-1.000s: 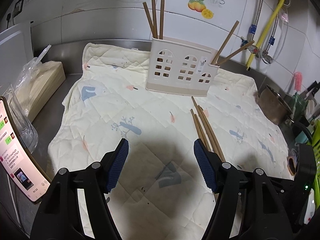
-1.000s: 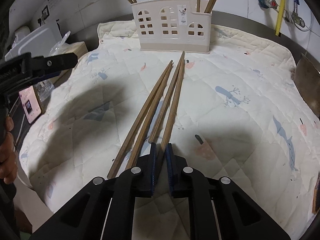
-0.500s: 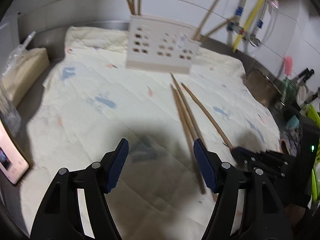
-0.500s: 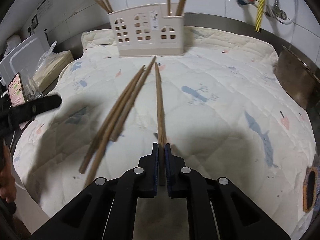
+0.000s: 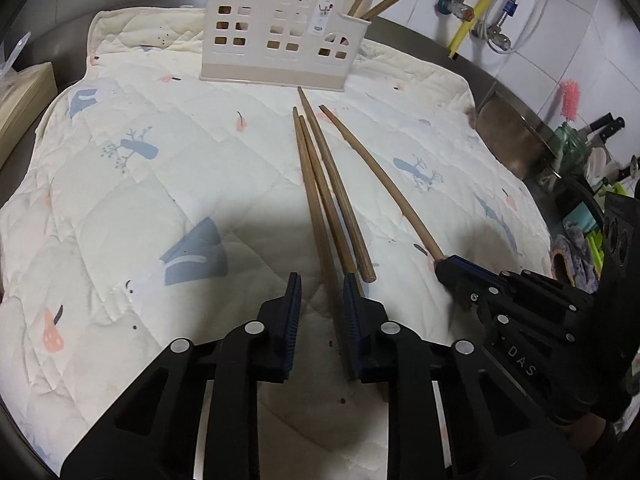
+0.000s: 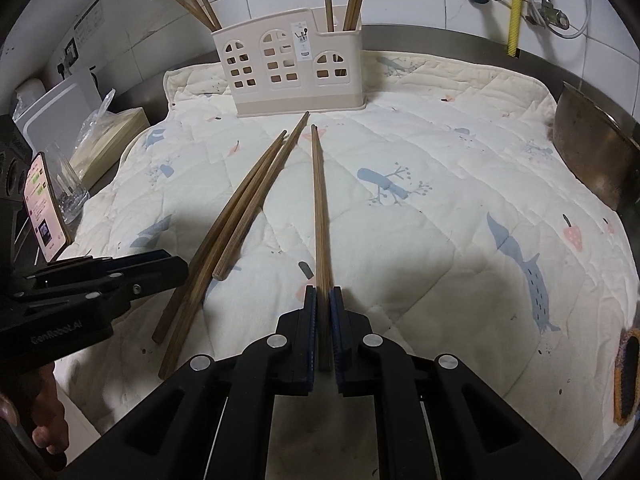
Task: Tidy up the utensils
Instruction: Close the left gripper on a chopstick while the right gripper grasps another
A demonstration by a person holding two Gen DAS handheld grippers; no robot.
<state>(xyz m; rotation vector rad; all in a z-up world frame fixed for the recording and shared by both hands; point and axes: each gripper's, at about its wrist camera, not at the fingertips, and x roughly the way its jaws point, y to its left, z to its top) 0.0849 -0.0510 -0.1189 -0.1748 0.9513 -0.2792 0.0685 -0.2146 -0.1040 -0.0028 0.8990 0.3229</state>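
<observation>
The right gripper (image 6: pixel 323 300) is clamped on one wooden chopstick (image 6: pixel 319 208). The left gripper (image 5: pixel 320 284) – jaws apart – straddles the three loose chopsticks' (image 5: pixel 326 200) ends, seemingly not gripping.

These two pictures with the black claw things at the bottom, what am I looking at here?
Those claws are handheld two-finger grippers, one in each of a person's hands, each carrying a camera that looks along its fingers. One picture is the left gripper, open around the near ends of three brown wooden chopsticks lying on a cream quilted cloth. The other is the right gripper, shut on a single wooden chopstick. Behind stands a beige plastic utensil holder with window cutouts, which already has chopsticks in it.
</observation>
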